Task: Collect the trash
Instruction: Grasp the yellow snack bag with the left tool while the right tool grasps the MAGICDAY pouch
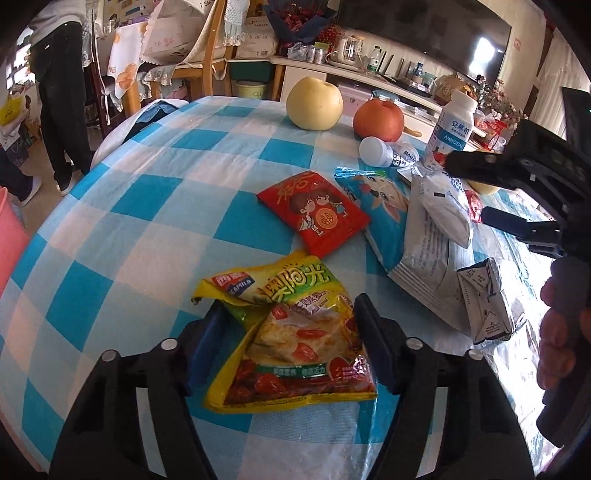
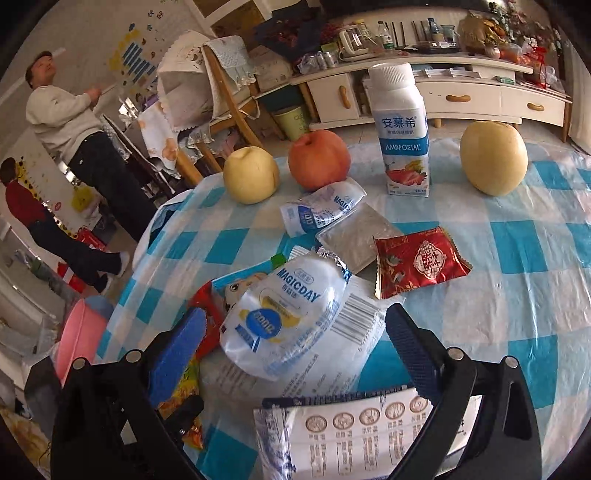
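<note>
Wrappers are strewn over the blue-and-white checked counter [image 1: 155, 206]. A crumpled yellow foil snack packet [image 1: 291, 339] is framed lengthwise between the left gripper [image 1: 284, 350], jaws wide. A white MAGICDAY plastic pouch [image 2: 288, 317], slanting up-right, is bracketed by the right gripper [image 2: 295, 350], jaws wide.

Home living room: television [image 1: 424, 33], sideboard [image 2: 476, 98], chairs [image 1: 207, 48]
</note>
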`<state>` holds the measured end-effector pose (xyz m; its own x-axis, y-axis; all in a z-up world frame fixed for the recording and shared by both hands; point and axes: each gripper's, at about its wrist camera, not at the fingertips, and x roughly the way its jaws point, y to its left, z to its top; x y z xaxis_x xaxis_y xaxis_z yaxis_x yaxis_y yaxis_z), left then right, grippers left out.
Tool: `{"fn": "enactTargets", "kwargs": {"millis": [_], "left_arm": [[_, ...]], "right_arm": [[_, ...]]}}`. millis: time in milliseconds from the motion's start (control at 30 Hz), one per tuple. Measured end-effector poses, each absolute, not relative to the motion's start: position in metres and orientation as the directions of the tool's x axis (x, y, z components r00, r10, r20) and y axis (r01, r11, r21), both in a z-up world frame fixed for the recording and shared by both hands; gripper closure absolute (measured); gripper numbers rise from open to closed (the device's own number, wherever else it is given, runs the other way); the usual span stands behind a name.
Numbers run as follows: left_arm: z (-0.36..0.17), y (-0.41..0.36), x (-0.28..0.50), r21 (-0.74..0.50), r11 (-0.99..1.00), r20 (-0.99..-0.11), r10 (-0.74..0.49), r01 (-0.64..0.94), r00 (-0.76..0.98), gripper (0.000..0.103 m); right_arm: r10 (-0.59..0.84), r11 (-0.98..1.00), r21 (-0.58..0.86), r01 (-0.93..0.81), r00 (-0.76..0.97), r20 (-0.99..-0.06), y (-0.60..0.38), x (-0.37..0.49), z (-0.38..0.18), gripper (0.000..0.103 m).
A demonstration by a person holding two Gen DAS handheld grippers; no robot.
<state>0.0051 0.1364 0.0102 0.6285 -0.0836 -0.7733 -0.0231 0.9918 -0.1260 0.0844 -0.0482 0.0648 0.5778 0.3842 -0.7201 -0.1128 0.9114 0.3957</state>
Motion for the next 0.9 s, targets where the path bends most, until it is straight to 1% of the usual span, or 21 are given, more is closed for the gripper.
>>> {"fn": "enactTargets", "kwargs": {"millis": [67, 133, 167, 200, 267, 333, 367, 533, 667, 900], "left_arm": [[0.010, 0.137, 0.006, -0.128, 0.992, -0.771, -0.093, -0.010, 0.630, 0.040], [0.010, 0.139, 0.008, -0.137, 0.991, -0.768, -0.105, -0.002, 0.632, 0.043], [0.011, 0.140, 0.009, -0.142, 0.990, -0.767, -0.111, 0.001, 0.632, 0.045], [0.011, 0.141, 0.010, -0.150, 0.989, -0.765, -0.121, 0.007, 0.632, 0.046], [0.011, 0.142, 0.011, -0.159, 0.987, -0.765, -0.131, 0.012, 0.631, 0.049], [0.011, 0.144, 0.013, -0.168, 0.986, -0.764, -0.140, 0.015, 0.630, 0.050], [0.011, 0.145, 0.013, -0.174, 0.985, -0.763, -0.145, 0.016, 0.629, 0.051], [0.012, 0.153, 0.015, -0.219, 0.976, -0.761, -0.181, 0.015, 0.623, 0.056], [0.014, 0.159, 0.013, -0.243, 0.970, -0.756, -0.201, 0.018, 0.623, 0.056], [0.024, 0.173, 0.007, -0.286, 0.958, -0.722, -0.237, 0.032, 0.650, 0.057]], "right_arm": [[0.379, 0.914, 0.393, -0.102, 0.560, -0.737, -0.042, 0.092, 0.059, 0.007], [0.337, 0.935, 0.340, -0.102, 0.555, -0.761, -0.035, 0.095, 0.053, 0.007], [0.327, 0.940, 0.326, -0.104, 0.552, -0.767, -0.034, 0.095, 0.051, 0.010], [0.319, 0.943, 0.316, -0.104, 0.554, -0.769, -0.034, 0.095, 0.049, 0.013], [0.278, 0.957, 0.272, -0.098, 0.569, -0.774, -0.032, 0.096, 0.049, 0.029], [0.267, 0.960, 0.262, -0.093, 0.578, -0.771, -0.033, 0.096, 0.049, 0.038], [0.269, 0.960, 0.266, -0.091, 0.581, -0.769, -0.034, 0.096, 0.048, 0.039], [0.281, 0.956, 0.278, -0.098, 0.592, -0.756, -0.038, 0.095, 0.049, 0.041], [0.291, 0.952, 0.284, -0.110, 0.606, -0.740, -0.039, 0.091, 0.054, 0.041], [0.314, 0.943, 0.305, -0.130, 0.644, -0.697, -0.041, 0.076, 0.068, 0.041]]}}
